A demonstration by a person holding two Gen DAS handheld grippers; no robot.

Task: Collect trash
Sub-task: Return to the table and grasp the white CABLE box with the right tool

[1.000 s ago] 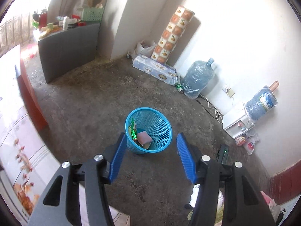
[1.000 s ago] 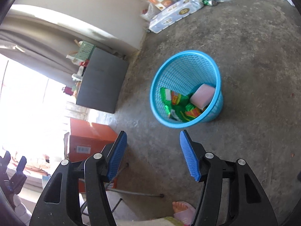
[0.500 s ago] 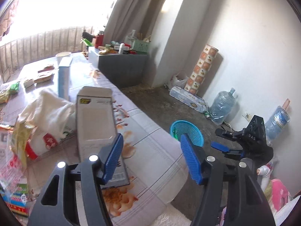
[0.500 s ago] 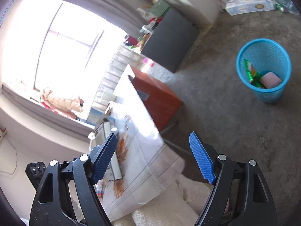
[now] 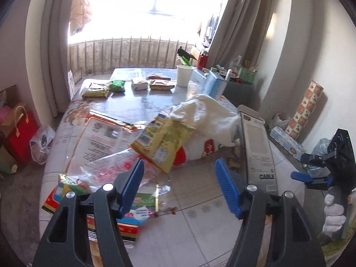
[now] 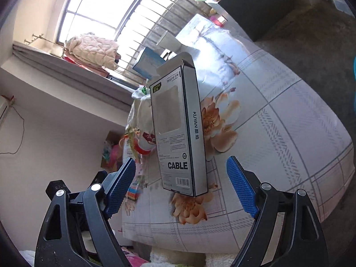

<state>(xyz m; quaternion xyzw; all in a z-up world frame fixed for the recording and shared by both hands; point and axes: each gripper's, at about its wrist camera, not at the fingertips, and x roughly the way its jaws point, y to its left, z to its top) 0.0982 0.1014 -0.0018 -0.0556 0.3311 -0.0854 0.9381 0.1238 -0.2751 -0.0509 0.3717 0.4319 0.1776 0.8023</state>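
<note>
My left gripper (image 5: pixel 179 180) is open and empty over the near part of the table (image 5: pixel 195 218). A yellow snack packet (image 5: pixel 162 142) lies just ahead of it, with a clear plastic wrapper (image 5: pixel 111 166) and colourful packets (image 5: pixel 73 185) to its left. A grey box marked CABLE (image 5: pixel 258 146) lies at the right. My right gripper (image 6: pixel 181 187) is open and empty, with the CABLE box (image 6: pixel 178 133) just ahead between its fingers. The right gripper also shows at the right edge of the left wrist view (image 5: pixel 320 173).
A white cloth (image 5: pixel 209 115), a paper cup (image 5: pixel 184 75), a light blue carton (image 5: pixel 213 84) and several snack packets (image 5: pixel 95 90) lie further back on the table. A red bag (image 5: pixel 19 135) stands on the floor at left. The blue basket's edge (image 6: pixel 354 75) shows at far right.
Both grippers have swung up from the blue trash basket on the floor to the cluttered table. Both have stayed open and empty.
</note>
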